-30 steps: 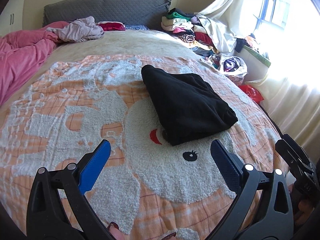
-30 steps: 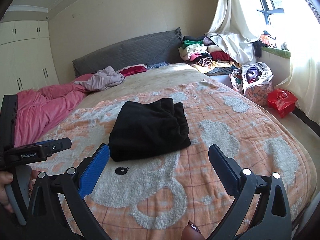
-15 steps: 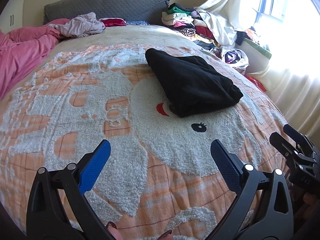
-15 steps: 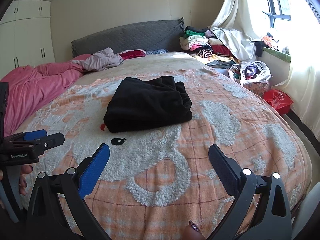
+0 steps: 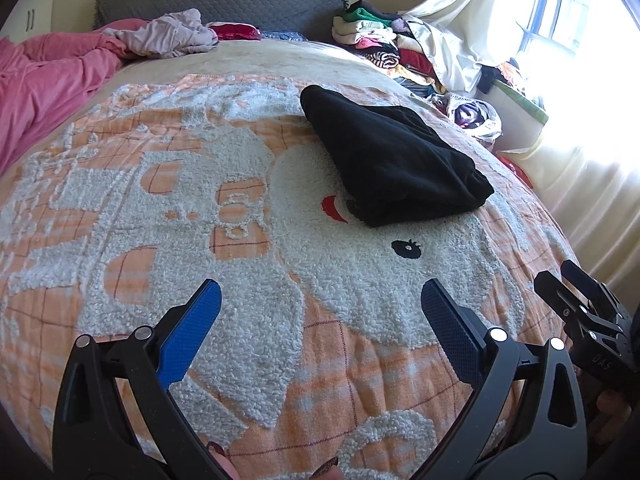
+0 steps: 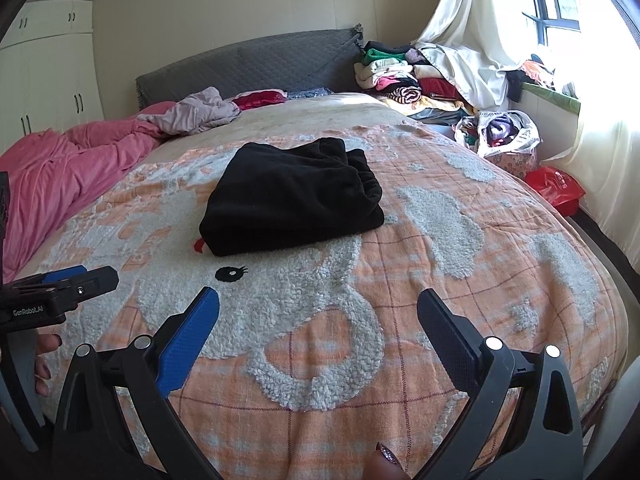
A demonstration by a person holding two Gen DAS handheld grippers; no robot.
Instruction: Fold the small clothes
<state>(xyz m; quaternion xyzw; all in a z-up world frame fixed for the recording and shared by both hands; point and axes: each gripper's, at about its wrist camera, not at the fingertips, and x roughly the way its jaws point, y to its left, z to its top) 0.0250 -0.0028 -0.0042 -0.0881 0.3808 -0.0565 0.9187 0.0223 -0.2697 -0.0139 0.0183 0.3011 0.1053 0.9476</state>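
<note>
The left tongs (image 5: 320, 312) stand wide apart, blue pad on one finger, dark pad on the other, with nothing between them. The right tongs (image 6: 318, 314) are spread just as wide and equally empty. Both are held low and level, side by side, pointing forward. In the right wrist view, fingers (image 6: 44, 356) with dark nails wrap the left handle. A painted fingertip (image 6: 386, 462) shows at the bottom edge, probably of the right hand.
</note>
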